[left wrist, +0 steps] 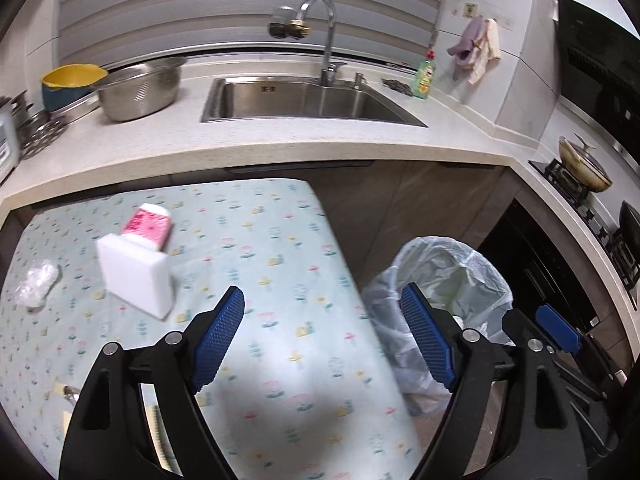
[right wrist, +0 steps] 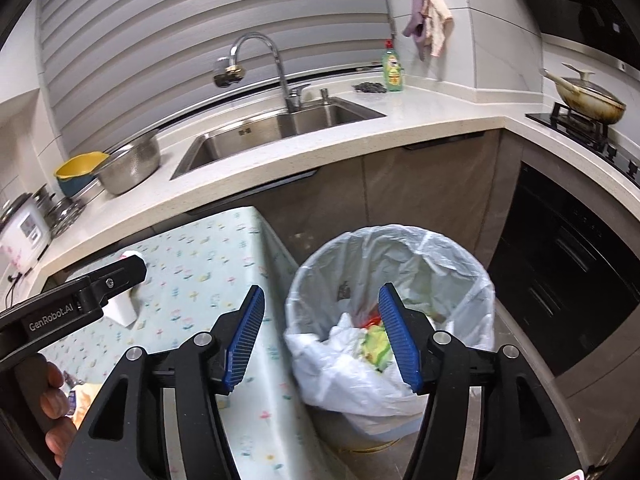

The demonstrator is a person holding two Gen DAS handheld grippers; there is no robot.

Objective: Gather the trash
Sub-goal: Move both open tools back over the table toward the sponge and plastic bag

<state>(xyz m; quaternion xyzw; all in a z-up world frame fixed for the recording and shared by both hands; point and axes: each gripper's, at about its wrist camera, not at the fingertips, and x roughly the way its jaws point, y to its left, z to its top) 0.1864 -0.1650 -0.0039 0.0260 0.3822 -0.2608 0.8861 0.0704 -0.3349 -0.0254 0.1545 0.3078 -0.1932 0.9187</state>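
Observation:
A trash bin (right wrist: pixel 392 264) lined with a clear plastic bag stands on the floor right of the table; white and coloured trash (right wrist: pixel 356 344) lies inside. It also shows in the left wrist view (left wrist: pixel 448 276). My right gripper (right wrist: pixel 322 340) is open and empty above the bin's near-left rim. My left gripper (left wrist: pixel 324 336) is open and empty over the table's right edge. On the floral tablecloth (left wrist: pixel 260 264) lie a white block (left wrist: pixel 138 278), a pink-and-white packet (left wrist: pixel 148 226) and a crumpled clear wrapper (left wrist: pixel 38 282).
A counter (left wrist: pixel 280 140) with a steel sink (left wrist: pixel 308 98), faucet, metal bowl (left wrist: pixel 138 88) and green soap bottle (left wrist: pixel 424 78) runs behind the table. A stove with a pan (left wrist: pixel 584 164) is at the right. Small papers (left wrist: pixel 66 394) lie at the table's near left.

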